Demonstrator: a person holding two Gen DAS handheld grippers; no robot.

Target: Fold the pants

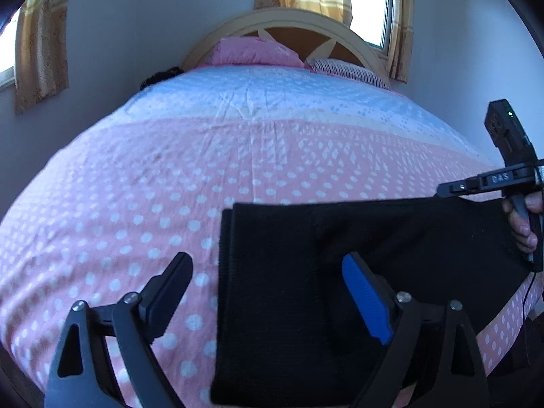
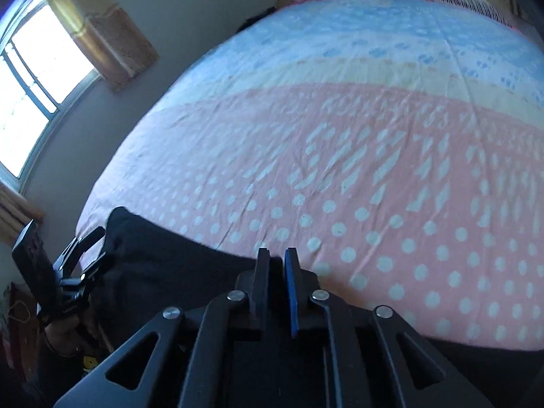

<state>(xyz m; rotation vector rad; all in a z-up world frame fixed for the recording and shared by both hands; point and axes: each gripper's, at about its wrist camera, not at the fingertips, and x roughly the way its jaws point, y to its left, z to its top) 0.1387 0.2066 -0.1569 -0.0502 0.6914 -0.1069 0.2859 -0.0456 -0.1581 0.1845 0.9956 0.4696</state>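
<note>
The black pants [image 1: 289, 272] lie in a folded slab at the near edge of the bed [image 1: 136, 187], which wears a pink sheet with white dots. My left gripper [image 1: 268, 261] hovers open over the pants' left edge, one finger above the sheet and the blue-padded finger [image 1: 363, 299] above the cloth. My right gripper [image 1: 442, 191] reaches in from the right, held by a hand, and pinches the pants' far edge. In the right wrist view its fingers [image 2: 277, 258] stand nearly together with dark cloth between them. The pants [image 2: 163, 255] stretch left towards the left gripper [image 2: 97, 248].
A pink pillow [image 1: 255, 51] and a striped pillow [image 1: 350, 69] lie by the curved headboard [image 1: 299, 23]. Curtained windows [image 2: 30, 78] flank the bed, and walls stand close on both sides. The sheet beyond the pants is flat, blue [image 2: 357, 34] farther up.
</note>
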